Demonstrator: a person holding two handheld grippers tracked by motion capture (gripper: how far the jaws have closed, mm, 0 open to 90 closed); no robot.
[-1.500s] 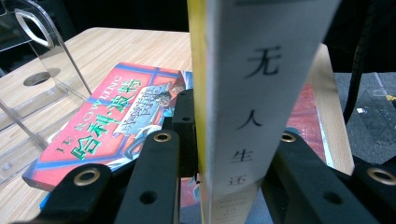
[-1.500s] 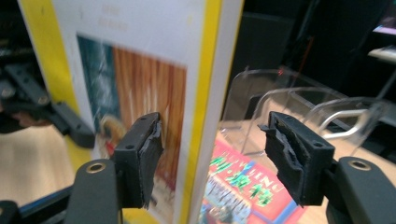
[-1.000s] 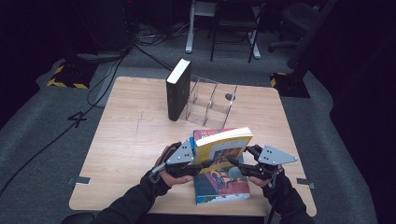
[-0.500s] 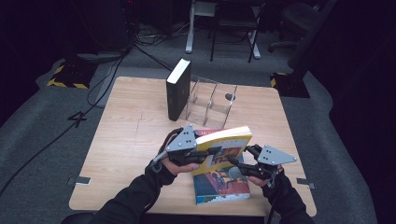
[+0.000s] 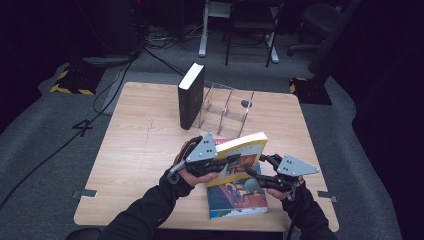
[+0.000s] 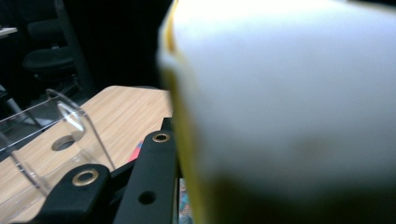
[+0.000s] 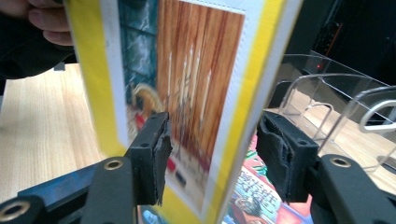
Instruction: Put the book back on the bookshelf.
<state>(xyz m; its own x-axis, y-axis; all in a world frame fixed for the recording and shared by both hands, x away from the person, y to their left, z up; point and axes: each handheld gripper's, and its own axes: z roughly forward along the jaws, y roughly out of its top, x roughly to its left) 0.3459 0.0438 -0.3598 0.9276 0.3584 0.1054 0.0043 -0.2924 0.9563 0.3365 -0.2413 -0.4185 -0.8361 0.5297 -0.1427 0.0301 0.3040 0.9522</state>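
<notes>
A yellow-bordered picture book (image 5: 245, 150) is held tilted up above the table's front, with my left gripper (image 5: 231, 160) shut on its left edge. In the left gripper view its pale page block (image 6: 289, 116) looms beside my black fingers (image 6: 152, 186). My right gripper (image 5: 257, 176) stands open at the book's lower right. In the right gripper view its jaws (image 7: 217, 156) straddle the cover (image 7: 187, 70) with a gap on the right side. A second colourful book (image 5: 237, 200) lies flat on the table underneath.
A thick black book (image 5: 191, 95) stands upright at the left end of a clear acrylic rack (image 5: 227, 107) at the table's (image 5: 135, 150) far middle; its other slots are free. Chairs and cables sit on the dark floor behind.
My left gripper has risen and shifted slightly right, tipping the yellow book a little steeper. The right gripper has hardly moved.
</notes>
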